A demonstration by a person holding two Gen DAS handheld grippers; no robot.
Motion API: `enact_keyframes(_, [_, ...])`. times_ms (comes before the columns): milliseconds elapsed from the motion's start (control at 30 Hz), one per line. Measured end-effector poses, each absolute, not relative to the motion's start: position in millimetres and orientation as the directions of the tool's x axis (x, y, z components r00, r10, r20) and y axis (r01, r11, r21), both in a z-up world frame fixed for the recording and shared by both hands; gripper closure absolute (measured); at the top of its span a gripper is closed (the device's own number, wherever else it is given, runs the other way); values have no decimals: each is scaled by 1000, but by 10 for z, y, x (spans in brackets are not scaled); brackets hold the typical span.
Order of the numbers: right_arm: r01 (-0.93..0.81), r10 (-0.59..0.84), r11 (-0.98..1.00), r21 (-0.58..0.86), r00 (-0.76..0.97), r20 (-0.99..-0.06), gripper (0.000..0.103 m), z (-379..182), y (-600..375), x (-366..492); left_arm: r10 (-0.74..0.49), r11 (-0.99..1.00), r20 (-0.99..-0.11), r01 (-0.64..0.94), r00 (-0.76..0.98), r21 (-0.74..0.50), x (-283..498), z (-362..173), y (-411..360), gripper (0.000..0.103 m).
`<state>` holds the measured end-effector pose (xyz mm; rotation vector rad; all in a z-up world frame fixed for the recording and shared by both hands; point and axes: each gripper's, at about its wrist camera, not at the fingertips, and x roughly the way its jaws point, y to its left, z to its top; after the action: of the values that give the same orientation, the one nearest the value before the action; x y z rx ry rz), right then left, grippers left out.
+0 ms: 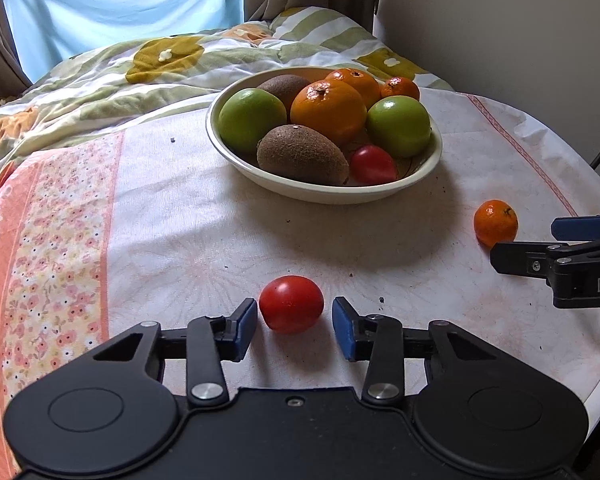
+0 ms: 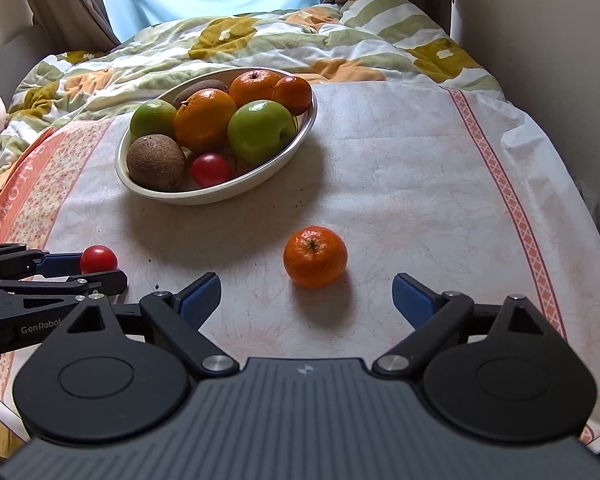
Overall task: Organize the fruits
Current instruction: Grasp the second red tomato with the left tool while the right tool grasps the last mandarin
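Note:
A red tomato [image 1: 291,309] lies on the tablecloth between the blue pads of my left gripper [image 1: 295,316]. Narrow gaps show on both sides, so the pads do not press it. A mandarin [image 2: 315,257] rests on the cloth just ahead of my right gripper [image 2: 306,286], whose jaws stand wide open on either side of it. The cream bowl [image 1: 324,196] behind holds green apples [image 1: 251,119], oranges [image 1: 329,110], kiwis [image 1: 302,154], a small mandarin and a second tomato [image 1: 373,165]. In the right wrist view the left gripper [image 2: 100,272] flanks its tomato [image 2: 98,259].
The round table wears a white cloth with a floral orange band [image 1: 56,240] on the left. A bed with a patterned quilt [image 1: 140,68] runs behind it, against a curtained window. The table edge falls away at the right, near a wall [image 1: 520,20].

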<state>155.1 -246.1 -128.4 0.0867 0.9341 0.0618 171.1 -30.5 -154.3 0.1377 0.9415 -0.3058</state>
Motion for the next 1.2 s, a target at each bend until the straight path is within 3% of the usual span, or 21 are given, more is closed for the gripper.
enact_keyframes(67, [-19, 93, 995, 102, 592, -801, 0, -1291, -2453, 1569, -197, 949, -809, 313, 554, -17, 1715, -1542, -299, 64])
enact_keyframes(500, [-50, 106, 994, 94, 575, -811, 4, -1374, -2406, 1753, -201, 956, -808, 291, 554, -38, 1648, -1540, -248, 65])
enact_keyframes(700, [-48, 111, 994, 102, 558, -822, 22, -1449, -2442, 1859, -197, 961, -806, 271, 558, -47, 1562, -1514, -210, 65])
enact_keyframes(900, [-54, 111, 994, 98, 563, -819, 23, -1469, -2460, 1891, -183, 969, -801, 242, 571, -50, 1492, -1462, -160, 65])
enact_keyframes(1200, [-65, 104, 995, 81, 562, -820, 34, -1507, -2429, 1886, -172, 975, -797, 214, 580, -55, 1406, -1434, -88, 65])
